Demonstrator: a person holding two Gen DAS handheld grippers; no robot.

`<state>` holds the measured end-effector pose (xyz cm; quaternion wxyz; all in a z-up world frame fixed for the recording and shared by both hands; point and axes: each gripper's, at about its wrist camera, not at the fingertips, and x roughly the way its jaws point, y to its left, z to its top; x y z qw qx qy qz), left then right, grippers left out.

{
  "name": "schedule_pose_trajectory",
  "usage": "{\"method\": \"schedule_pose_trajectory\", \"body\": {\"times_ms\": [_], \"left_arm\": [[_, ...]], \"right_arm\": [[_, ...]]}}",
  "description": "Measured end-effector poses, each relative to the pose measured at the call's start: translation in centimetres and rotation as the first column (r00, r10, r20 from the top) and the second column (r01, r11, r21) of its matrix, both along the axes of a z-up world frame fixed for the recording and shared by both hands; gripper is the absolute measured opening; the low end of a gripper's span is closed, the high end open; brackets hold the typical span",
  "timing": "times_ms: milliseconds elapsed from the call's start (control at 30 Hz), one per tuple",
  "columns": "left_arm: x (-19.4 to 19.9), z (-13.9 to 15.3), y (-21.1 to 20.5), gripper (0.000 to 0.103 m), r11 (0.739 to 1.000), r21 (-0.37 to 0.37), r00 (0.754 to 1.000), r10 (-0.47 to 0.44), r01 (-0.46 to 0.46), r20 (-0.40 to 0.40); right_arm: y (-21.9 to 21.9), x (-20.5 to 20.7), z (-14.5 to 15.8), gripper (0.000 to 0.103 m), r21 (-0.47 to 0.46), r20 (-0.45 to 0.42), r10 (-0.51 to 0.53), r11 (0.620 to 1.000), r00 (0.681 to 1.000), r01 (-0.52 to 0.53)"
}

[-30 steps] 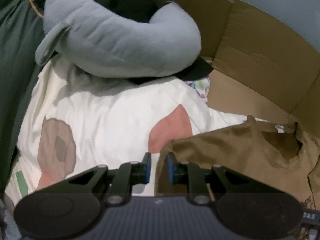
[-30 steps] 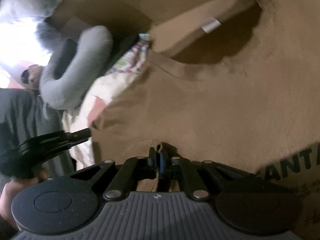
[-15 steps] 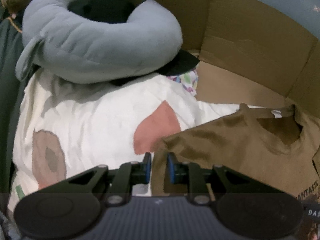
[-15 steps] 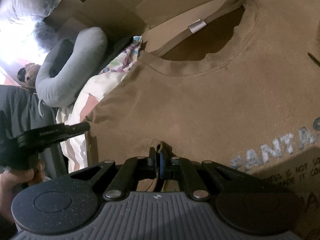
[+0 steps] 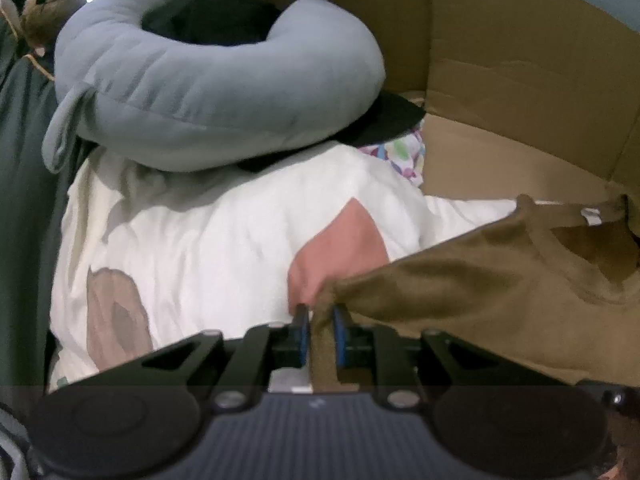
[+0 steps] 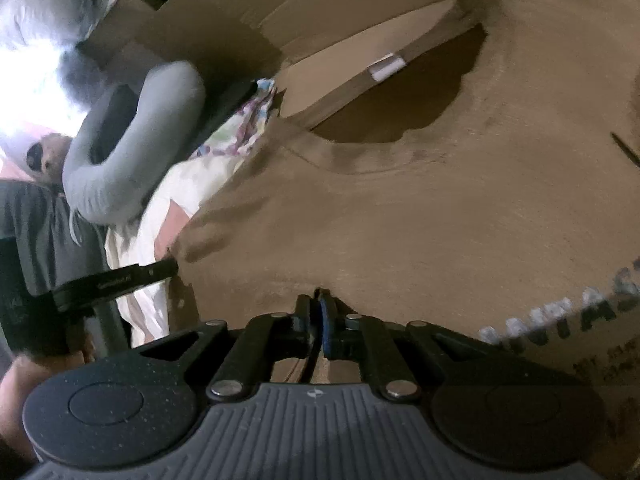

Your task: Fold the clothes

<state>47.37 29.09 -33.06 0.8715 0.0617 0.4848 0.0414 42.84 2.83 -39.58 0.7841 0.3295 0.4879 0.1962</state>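
A brown T-shirt (image 5: 500,280) with grey lettering (image 6: 568,316) lies spread front up, its neck opening (image 6: 400,108) toward the cardboard. My left gripper (image 5: 319,318) is shut on the shirt's left edge, with cloth bunched between the blue pads. My right gripper (image 6: 318,312) is shut on a pinch of the same shirt (image 6: 400,220) lower down its front. The left gripper also shows at the left of the right wrist view (image 6: 120,278), at the shirt's edge.
A white bedsheet (image 5: 200,240) with pink and brown patches lies under the shirt. A grey U-shaped pillow (image 5: 208,92) sits on it behind. Flattened cardboard (image 5: 520,80) stands at the back right. A teddy bear (image 5: 44,4) is far left.
Both grippers stayed shut on the shirt. The shirt's edge was drawn left across the sheet and the cloth pulled flatter, so more of the lettering and neckline shows.
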Motion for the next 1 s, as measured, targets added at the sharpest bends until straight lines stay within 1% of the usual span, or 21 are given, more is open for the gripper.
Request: {"method": "schedule_pose_trajectory", "body": {"times_ms": [33,67,100,133,233,333,400,467,533,667,733,767,867,933,1000], "left_arm": [[-0.3,0.3,0.0,0.024,1.000,0.002,1.000,0.005,-0.005,0.004],[-0.7,0.7,0.2,0.024,1.000,0.001,1.000,0.010,-0.010,0.012],[-1.2,1.1,0.3,0.024,1.000,-0.011,1.000,0.013,-0.013,0.019],[-1.9,1.4,0.4,0.024,0.999,-0.030,0.999,0.018,-0.017,0.026],[-4.2,2.4,0.4,0.026,0.997,-0.077,0.999,0.028,-0.025,0.042],[-7.2,2.9,0.2,0.029,0.992,-0.123,0.998,0.044,-0.038,0.046],[-9.0,3.0,0.0,0.029,0.990,-0.132,0.998,0.049,-0.044,0.040],[-10.3,3.1,-0.4,0.029,0.993,-0.108,0.998,0.052,-0.048,0.039],[-11.5,3.4,-0.4,0.029,0.991,-0.111,0.996,0.076,-0.070,0.049],[-13.9,3.7,-0.1,0.035,0.974,-0.164,0.983,0.171,-0.158,0.062],[-15.3,3.4,0.2,0.037,0.951,-0.208,0.968,0.246,-0.231,0.052],[-16.1,3.1,0.4,0.037,0.931,-0.238,0.955,0.294,-0.277,0.039],[-18.7,1.8,0.5,0.037,0.849,-0.347,0.906,0.423,-0.399,-0.009],[-20.1,0.9,0.1,0.039,0.806,-0.390,0.882,0.471,-0.446,-0.037],[-21.1,-0.1,-0.2,0.039,0.764,-0.434,0.862,0.503,-0.478,-0.066]], "right_arm": [[-0.2,-0.2,0.1,0.019,0.002,0.002,-0.004,1.000,1.000,0.004],[-0.2,-0.5,0.3,0.024,0.008,0.008,0.003,1.000,1.000,-0.003],[-0.2,-0.9,0.5,0.030,0.013,0.014,0.011,1.000,1.000,-0.011],[-0.2,-1.2,0.6,0.033,0.017,0.020,0.024,1.000,1.000,-0.024],[-0.3,-2.0,0.6,0.033,0.041,0.018,0.061,0.997,0.998,-0.061],[-0.6,-2.3,0.4,0.033,0.055,0.002,0.069,0.996,0.998,-0.069],[-0.9,-2.4,0.3,0.033,0.055,0.003,0.071,0.996,0.997,-0.071],[-1.3,-2.6,0.3,0.033,0.052,0.009,0.074,0.996,0.997,-0.075],[-1.6,-2.8,0.1,0.033,0.050,0.009,0.075,0.996,0.997,-0.075],[-1.9,-3.0,-0.1,0.033,0.041,0.013,0.089,0.995,0.996,-0.090],[-1.9,-2.8,-0.2,0.033,0.042,0.012,0.087,0.995,0.996,-0.088],[-1.9,-2.7,-0.2,0.033,0.043,0.012,0.085,0.995,0.996,-0.085],[-1.4,-2.3,-0.6,0.033,0.048,0.005,0.083,0.995,0.997,-0.083],[-0.9,-2.0,-0.6,0.033,0.041,0.008,0.099,0.994,0.995,-0.099],[-0.4,-1.6,-0.5,0.033,0.027,0.013,0.116,0.993,0.993,-0.117]]}}
